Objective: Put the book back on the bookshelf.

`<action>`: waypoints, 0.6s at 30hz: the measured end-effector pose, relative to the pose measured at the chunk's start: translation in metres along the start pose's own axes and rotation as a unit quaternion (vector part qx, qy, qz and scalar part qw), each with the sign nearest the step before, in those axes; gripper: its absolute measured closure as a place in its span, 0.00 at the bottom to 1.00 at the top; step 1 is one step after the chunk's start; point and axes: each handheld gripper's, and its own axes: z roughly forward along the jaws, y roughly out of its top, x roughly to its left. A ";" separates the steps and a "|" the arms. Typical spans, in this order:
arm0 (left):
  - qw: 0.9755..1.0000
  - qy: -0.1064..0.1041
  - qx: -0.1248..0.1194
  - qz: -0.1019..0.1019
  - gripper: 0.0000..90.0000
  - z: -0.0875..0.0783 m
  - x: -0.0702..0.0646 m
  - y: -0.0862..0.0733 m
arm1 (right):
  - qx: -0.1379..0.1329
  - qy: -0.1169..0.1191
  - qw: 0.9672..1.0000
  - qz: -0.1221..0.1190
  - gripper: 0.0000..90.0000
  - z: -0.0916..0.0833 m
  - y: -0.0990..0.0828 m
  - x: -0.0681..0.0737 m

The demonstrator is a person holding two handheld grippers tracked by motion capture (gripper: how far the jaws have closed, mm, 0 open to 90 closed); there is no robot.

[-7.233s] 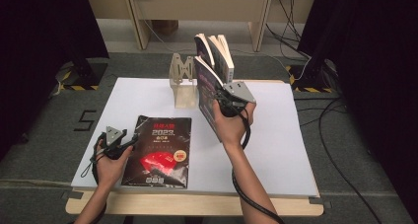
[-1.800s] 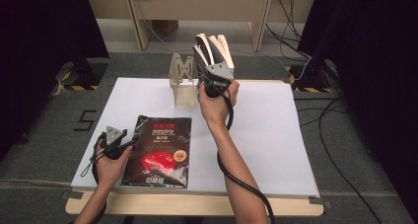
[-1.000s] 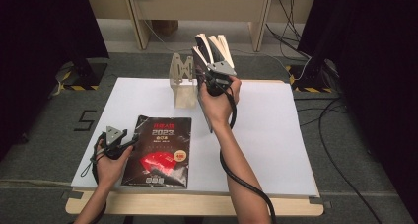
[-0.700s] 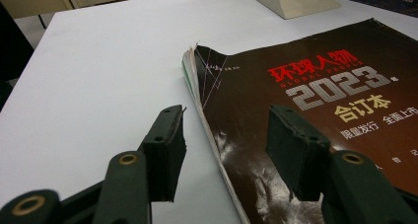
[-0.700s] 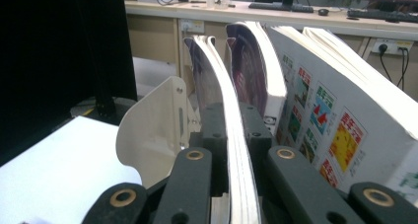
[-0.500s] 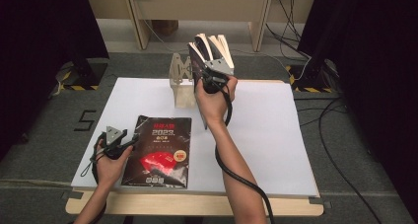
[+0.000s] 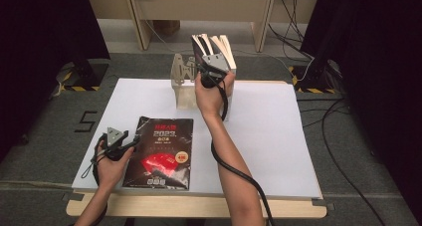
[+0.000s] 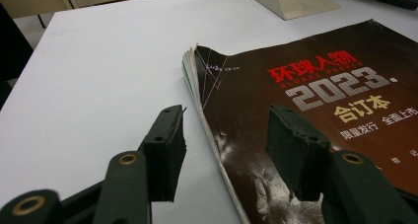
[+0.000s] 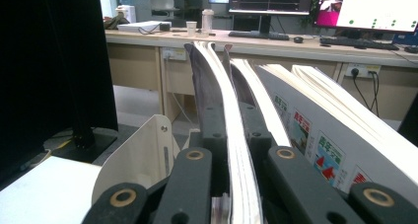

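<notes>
High view first, taking the dark magazine (image 7: 160,151) as my landmark: it lies flat on the white table (image 7: 278,136), near the front edge. My left gripper (image 7: 118,141) rests just beside the magazine's left edge. In the left gripper view its two jaws stand apart with nothing clamped, one over bare table, the other over the magazine's (image 8: 315,110) cover, astride its worn page edge.

Beyond the magazine, toward the far edge of the table, I count one metal bookend (image 7: 183,81) and, just right of it, a leaning row of books (image 7: 221,49); I make out about four, though the exact count is hard to tell. My right gripper (image 7: 211,72) is up at the leftmost book (image 7: 200,47) of that row. In the right gripper view the jaws are clenched on this thin dark-covered book (image 9: 224,125), one pad on each side, with the bookend (image 9: 140,160) left of it and three more books (image 9: 315,130) fanning right.
</notes>
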 end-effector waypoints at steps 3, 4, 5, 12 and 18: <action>1.000 0.000 0.002 0.000 0.54 0.000 0.000 0.000 | -0.001 -0.003 1.000 -0.003 0.94 0.004 0.000 0.001; 1.000 0.000 0.001 0.000 0.54 0.000 0.000 0.000 | -0.001 -0.005 1.000 -0.001 0.94 0.005 0.000 0.002; 1.000 0.000 0.001 0.000 0.54 0.000 0.000 0.000 | 0.002 -0.004 1.000 -0.005 0.94 0.006 0.000 0.002; 1.000 0.001 0.001 0.000 0.54 0.000 0.000 0.000 | 0.006 -0.007 1.000 -0.004 0.94 0.011 -0.005 0.005; 1.000 -0.001 0.002 -0.001 0.54 0.000 0.000 0.000 | 0.011 -0.010 1.000 -0.004 0.94 0.016 -0.010 0.004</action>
